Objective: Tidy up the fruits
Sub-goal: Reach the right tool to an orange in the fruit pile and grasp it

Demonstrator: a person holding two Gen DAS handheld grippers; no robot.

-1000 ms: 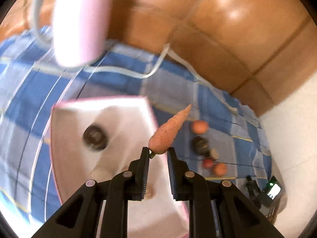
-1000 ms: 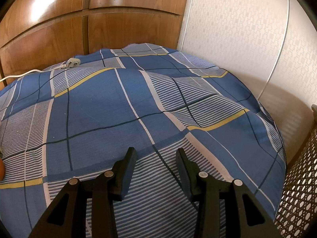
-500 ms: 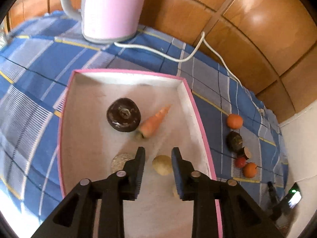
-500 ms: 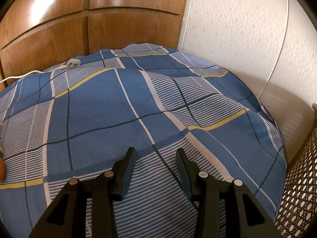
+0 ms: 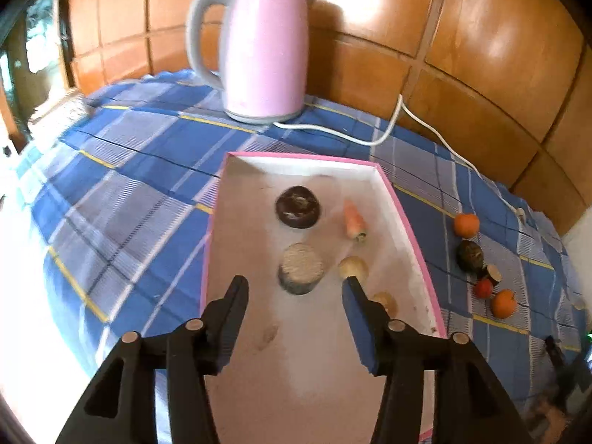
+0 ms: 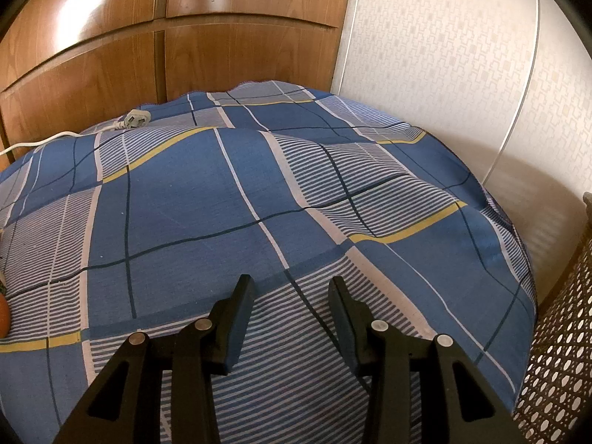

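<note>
Since a second ago the carrot point(image 5: 354, 222) has been released and now lies in the tray point(image 5: 414, 238), right of a dark round fruit point(image 5: 298, 207). Over the tray the left gripper point(image 5: 294, 283) is seen with its jaws opening and nothing between them. Nearer in the tray a cut half point(image 5: 301, 268) and two pale pieces point(image 5: 353, 267) are seen. Right of the tray, on the cloth point(image 5: 122, 199), oranges point(image 5: 466, 225) and other small fruit are left. A pink kettle point(image 5: 264, 50) stands at the far side. The right gripper point(image 6: 291, 288) is held parted and empty above bare cloth point(image 6: 185, 203), unmoved.
</note>
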